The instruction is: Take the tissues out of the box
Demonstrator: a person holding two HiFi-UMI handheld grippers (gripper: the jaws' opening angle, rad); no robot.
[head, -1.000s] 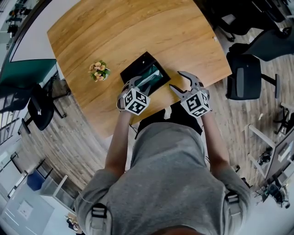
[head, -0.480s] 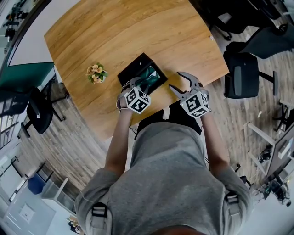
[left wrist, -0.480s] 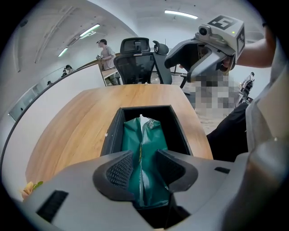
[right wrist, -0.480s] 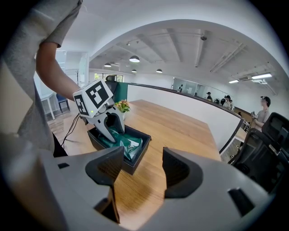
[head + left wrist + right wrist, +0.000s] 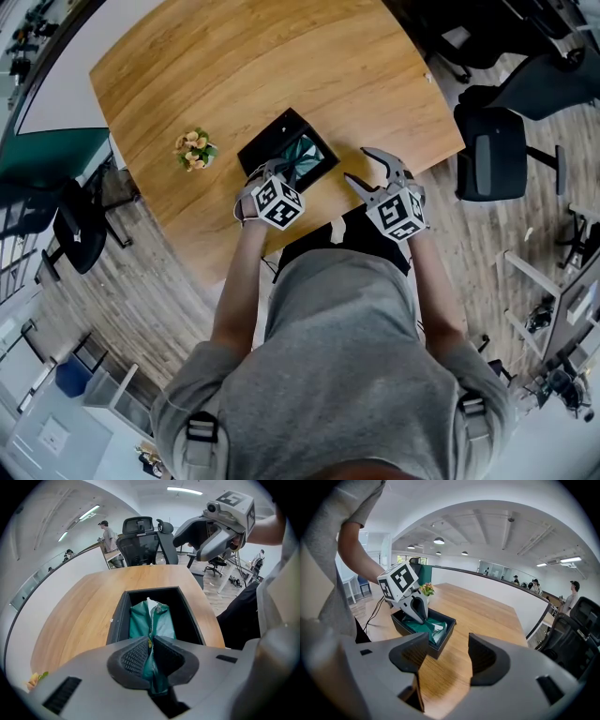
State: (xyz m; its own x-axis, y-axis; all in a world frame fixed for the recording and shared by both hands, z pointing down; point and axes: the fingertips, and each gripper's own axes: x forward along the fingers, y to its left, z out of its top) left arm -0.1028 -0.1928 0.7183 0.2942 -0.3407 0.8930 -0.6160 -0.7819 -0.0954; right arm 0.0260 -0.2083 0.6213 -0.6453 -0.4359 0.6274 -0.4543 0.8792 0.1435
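Note:
A black open box (image 5: 272, 136) sits near the front edge of the wooden table (image 5: 281, 66), with a green tissue pack (image 5: 306, 151) lying in it. My left gripper (image 5: 273, 169) reaches into the near end of the box. In the left gripper view its jaws (image 5: 150, 653) are closing, and the pads pinch the near end of the green pack (image 5: 157, 620), whose white tissue shows at the far end. My right gripper (image 5: 362, 165) hovers open to the right of the box, over the table edge, with nothing between its fingers (image 5: 447, 656).
A small pot of flowers (image 5: 194, 147) stands on the table left of the box. Office chairs (image 5: 502, 155) stand off the table's right side, and another chair (image 5: 80, 225) at the left. My lap is close under the near table edge.
My left gripper has gone down onto the box and its jaws have come together on the green pack. The right gripper has stayed in place, open.

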